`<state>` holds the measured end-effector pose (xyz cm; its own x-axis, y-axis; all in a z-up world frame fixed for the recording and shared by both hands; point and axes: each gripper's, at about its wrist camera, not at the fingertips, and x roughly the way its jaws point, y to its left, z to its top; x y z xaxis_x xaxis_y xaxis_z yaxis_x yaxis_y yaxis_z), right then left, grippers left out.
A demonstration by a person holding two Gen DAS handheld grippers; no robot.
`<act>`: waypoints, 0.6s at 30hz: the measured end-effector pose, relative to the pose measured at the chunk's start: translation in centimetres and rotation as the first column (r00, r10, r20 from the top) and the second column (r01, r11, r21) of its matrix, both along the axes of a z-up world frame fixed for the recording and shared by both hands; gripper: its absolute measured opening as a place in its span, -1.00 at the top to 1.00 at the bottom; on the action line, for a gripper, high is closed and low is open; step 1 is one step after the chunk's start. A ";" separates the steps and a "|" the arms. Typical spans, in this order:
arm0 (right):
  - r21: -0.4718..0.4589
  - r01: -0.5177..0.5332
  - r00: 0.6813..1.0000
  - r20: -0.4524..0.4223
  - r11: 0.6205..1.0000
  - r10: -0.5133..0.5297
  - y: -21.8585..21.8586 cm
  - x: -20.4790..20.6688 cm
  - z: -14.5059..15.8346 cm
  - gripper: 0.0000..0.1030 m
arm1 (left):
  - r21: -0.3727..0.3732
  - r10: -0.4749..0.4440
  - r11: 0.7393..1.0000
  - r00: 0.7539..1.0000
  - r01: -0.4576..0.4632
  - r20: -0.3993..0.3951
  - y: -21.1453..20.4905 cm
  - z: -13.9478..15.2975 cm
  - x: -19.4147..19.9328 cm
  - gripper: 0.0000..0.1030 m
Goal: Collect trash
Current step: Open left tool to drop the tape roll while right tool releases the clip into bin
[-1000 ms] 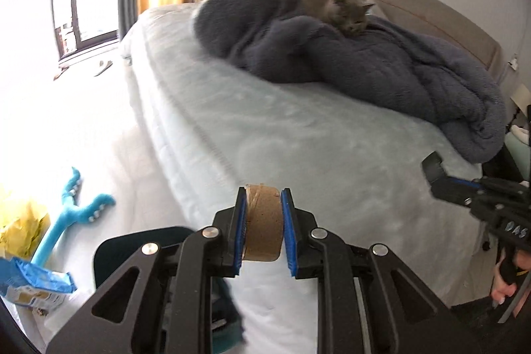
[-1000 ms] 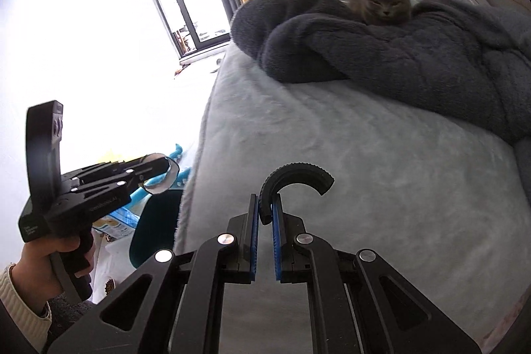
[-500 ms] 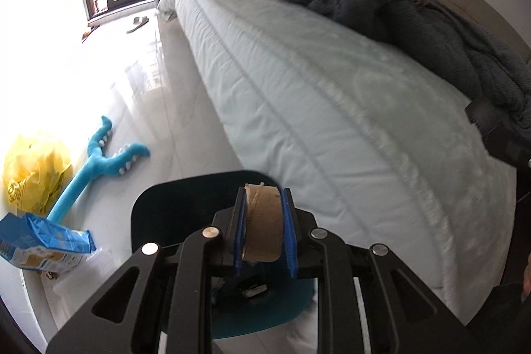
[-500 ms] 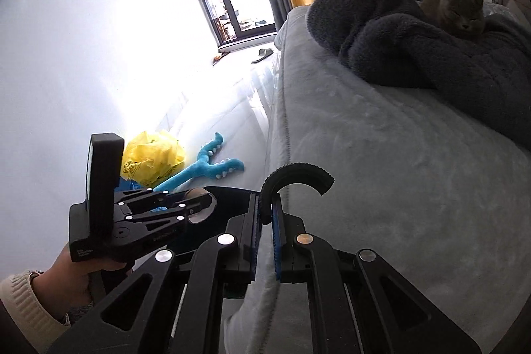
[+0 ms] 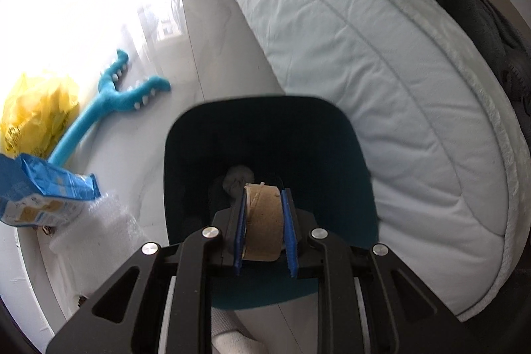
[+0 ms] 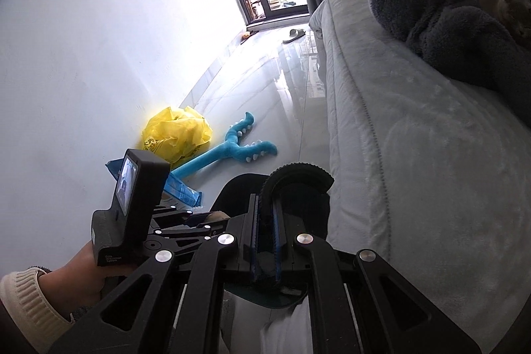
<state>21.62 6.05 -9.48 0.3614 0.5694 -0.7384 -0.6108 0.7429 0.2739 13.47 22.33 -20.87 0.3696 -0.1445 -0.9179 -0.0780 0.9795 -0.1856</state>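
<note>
My left gripper (image 5: 264, 229) is shut on a brown tape roll (image 5: 262, 221) and holds it over the open mouth of a dark teal trash bin (image 5: 348, 155) on the floor beside the bed. Grey crumpled trash (image 5: 237, 176) lies inside the bin. My right gripper (image 6: 266, 236) is shut on a curved black ridged piece (image 6: 295, 175) and hangs above the same bin (image 6: 239, 188). The left gripper shows in the right wrist view (image 6: 212, 219) just left of it.
A white bed (image 5: 381, 55) with a grey blanket (image 6: 448, 22) fills the right side. On the floor to the left lie a blue plush toy (image 5: 109, 95), a yellow plastic bag (image 5: 33, 111), a blue packet (image 5: 39, 191) and bubble wrap (image 5: 96, 238).
Both grippers have swung down from the bed top towards the floor. The left gripper with the tape roll now sits over the bin's mouth. The right gripper has followed, with the bin below it.
</note>
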 end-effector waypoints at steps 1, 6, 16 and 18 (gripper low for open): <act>-0.003 -0.007 1.000 -0.006 1.000 0.006 0.5 0.0 -0.3 0.85 | 0.005 0.002 1.000 1.000 -0.002 -0.006 0.2 -0.2 -0.2 0.56; -0.014 -0.037 0.999 -0.037 0.999 0.036 2.1 -0.3 -1.6 0.85 | 0.006 0.020 1.000 0.999 -0.020 -0.026 1.7 -0.6 -1.2 0.26; -0.070 -0.076 0.991 -0.115 0.995 0.067 5.6 -0.3 -5.0 0.85 | -0.010 0.065 0.998 0.997 -0.064 0.033 4.7 1.2 -2.9 -0.40; -0.077 -0.076 0.988 -0.137 0.994 0.065 6.3 -0.3 -5.8 0.85 | 0.001 0.070 0.998 0.996 -0.070 0.060 5.1 1.7 -3.4 -0.42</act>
<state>21.37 12.35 -15.24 0.2169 0.5254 -0.8227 -0.6246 0.7224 0.2967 10.08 27.40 -19.12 0.4333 -0.1134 -0.8941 -0.1348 0.9728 -0.1887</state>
